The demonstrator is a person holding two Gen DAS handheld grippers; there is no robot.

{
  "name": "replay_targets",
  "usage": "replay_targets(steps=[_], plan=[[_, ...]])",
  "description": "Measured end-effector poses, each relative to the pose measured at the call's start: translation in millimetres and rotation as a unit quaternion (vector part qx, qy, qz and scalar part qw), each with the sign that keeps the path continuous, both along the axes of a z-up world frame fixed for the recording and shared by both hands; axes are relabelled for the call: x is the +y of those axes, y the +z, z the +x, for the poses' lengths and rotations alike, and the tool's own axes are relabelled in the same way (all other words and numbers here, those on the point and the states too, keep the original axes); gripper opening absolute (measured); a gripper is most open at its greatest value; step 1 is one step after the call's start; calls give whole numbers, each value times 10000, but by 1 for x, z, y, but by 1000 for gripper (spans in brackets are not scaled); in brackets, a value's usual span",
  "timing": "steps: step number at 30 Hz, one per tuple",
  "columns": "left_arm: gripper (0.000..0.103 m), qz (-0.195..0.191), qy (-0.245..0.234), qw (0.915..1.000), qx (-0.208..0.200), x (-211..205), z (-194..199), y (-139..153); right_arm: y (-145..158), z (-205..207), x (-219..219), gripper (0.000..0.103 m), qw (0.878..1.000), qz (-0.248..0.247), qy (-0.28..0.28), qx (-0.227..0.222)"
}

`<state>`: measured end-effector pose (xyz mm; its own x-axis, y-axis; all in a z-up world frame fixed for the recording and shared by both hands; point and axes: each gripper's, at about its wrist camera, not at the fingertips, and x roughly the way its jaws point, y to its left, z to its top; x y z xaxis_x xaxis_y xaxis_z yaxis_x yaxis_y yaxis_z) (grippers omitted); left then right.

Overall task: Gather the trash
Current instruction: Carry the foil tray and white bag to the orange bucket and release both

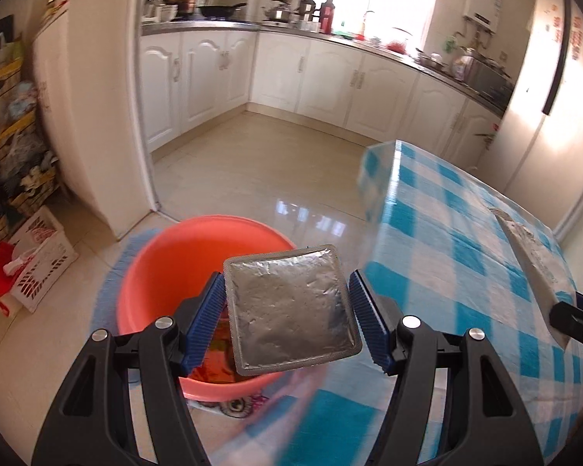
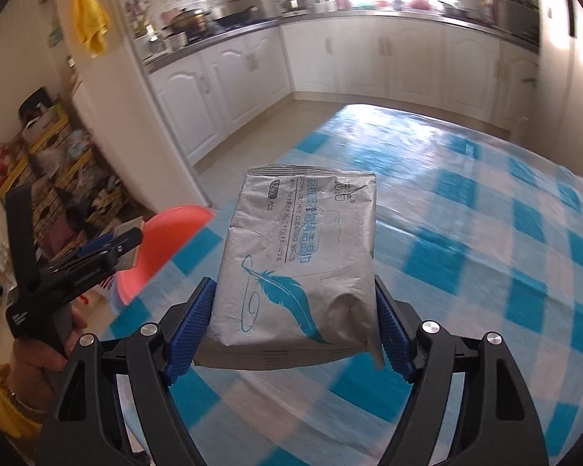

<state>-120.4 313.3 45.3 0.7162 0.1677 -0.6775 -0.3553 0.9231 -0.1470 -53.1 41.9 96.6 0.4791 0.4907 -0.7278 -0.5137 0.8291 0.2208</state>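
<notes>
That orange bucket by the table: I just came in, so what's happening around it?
A person is collecting trash with two handheld grippers. The left gripper holds a square silver foil packet over the round orange plastic bucket on the floor. The right gripper holds a silver wipes pack with a blue feather above the blue-checked tablecloth.

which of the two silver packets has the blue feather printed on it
The wipes pack gripped in the right tongs, labelled "cleaning wipes". The square foil pouch in the left tongs, above the orange bucket, is plain and unprinted.
</notes>
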Motion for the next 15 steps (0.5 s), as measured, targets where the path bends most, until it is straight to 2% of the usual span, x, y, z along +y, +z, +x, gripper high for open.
replay_targets(steps=[6, 15], plan=[[66, 67, 502, 9986, 165, 45, -3, -8, 1, 7, 71, 78, 9969, -177, 771, -38], [66, 43, 755, 9955, 567, 75, 2, -38, -15, 14, 163, 78, 9868, -385, 1568, 126]])
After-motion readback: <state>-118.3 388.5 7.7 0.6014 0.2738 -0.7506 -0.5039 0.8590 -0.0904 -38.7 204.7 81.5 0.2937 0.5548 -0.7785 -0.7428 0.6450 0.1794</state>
